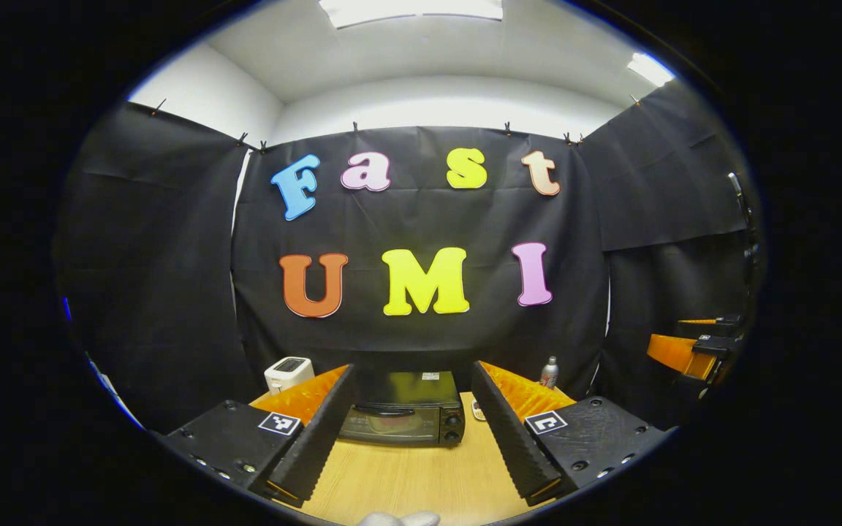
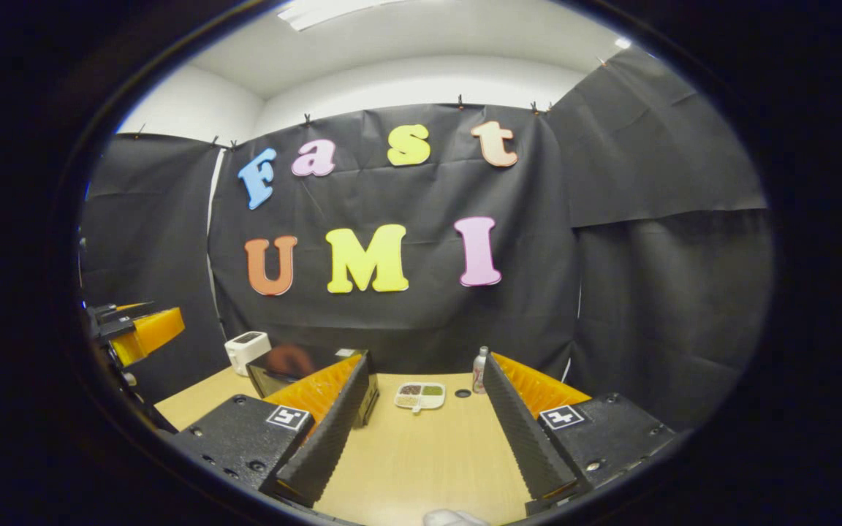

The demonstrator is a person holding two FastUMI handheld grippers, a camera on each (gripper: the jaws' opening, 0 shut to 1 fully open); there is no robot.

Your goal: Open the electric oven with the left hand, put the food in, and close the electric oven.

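1. The wooden table (image 1: 406, 482) is carrying everything, with the electric oven (image 1: 403, 409) sitting at its far side against the booth wall, door closed, its long axis running across the left gripper view.
2. The left gripper (image 1: 408, 431) is hanging wide open and holding nothing; the oven is lying straight ahead, framed between its two fingers but well apart from them, with the dark door handle (image 1: 384, 410) running sideways along the top of the door.
3. The right gripper (image 2: 421, 431) is likewise standing wide open and empty; from it the oven (image 2: 297, 369) is lying ahead and off to the left, so the left gripper is judged the better lined up for the door.
4. The food tray (image 2: 420, 395) is resting on the table just right of the oven, ahead between the right gripper's fingers, not touching them.
5. A white toaster (image 1: 288, 372) and a small bottle (image 1: 550, 372) are flanking the oven.
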